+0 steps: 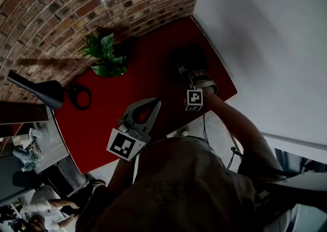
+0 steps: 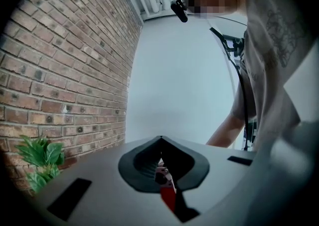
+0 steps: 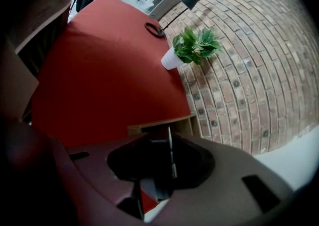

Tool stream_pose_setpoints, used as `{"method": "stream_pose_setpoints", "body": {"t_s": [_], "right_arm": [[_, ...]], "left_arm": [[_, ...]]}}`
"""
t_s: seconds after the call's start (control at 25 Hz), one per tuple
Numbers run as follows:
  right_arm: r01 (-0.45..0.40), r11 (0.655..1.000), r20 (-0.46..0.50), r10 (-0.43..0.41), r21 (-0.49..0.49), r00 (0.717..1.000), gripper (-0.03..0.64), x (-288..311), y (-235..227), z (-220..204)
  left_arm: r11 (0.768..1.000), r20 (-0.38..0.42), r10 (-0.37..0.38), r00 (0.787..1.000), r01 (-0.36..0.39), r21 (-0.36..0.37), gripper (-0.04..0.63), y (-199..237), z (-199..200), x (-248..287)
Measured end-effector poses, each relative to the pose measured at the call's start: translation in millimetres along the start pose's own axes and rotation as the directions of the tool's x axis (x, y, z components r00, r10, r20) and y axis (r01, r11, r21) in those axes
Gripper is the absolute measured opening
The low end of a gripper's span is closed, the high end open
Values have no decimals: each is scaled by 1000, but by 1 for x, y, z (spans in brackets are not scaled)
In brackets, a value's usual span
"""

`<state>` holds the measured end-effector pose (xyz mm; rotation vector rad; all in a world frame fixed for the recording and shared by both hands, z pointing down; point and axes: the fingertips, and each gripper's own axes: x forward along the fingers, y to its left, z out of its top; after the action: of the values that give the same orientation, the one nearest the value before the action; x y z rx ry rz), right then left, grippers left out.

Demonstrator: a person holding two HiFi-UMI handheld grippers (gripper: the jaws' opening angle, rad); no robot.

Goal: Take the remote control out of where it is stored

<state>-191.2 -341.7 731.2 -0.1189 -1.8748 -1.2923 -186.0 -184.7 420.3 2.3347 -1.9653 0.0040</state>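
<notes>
Wooden holder [image 3: 183, 122] (red table [image 3: 104, 70]): remote control [image 3: 162, 165] at mouth, pinched by right gripper [image 3: 164, 138]; left gripper [image 2: 160, 143] closed.

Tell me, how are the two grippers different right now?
The left gripper has its fingers shut together on nothing; the right gripper has its fingers closed on the dark remote control. The left gripper points level toward the white wall; the right gripper tilts down toward the red table. Both carry a cube with square markers.

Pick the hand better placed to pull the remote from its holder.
Right. The right gripper is at the wooden holder, jaws on the remote control; the left gripper hangs well away, shut.
</notes>
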Motion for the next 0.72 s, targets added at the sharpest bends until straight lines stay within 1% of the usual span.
{"method": "stream_pose_setpoints", "body": {"t_s": [0.16,0.36,0.48,0.6,0.72], "right_arm": [[23,1000,23,-23,20,999,118,-14,-14,8],[48,997,29,-50,53,998,117,-29,-23,10],[70,990,47,-76,119,996,117,-41,-34,9],[105,980,51,-115,167,992,117,-59,-53,7],[104,957,64,-126,271,990,117,-74,-63,2]], "left_arm": [[1000,-1,-10,1000,10,4,5,-1,0,1],[1000,2,-20,1000,20,16,5,0,3,3],[999,-2,-26,1000,26,27,5,2,4,5],[999,-32,-30,999,31,34,5,7,-3,4],[999,-24,-43,999,44,23,5,8,-2,5]]}}
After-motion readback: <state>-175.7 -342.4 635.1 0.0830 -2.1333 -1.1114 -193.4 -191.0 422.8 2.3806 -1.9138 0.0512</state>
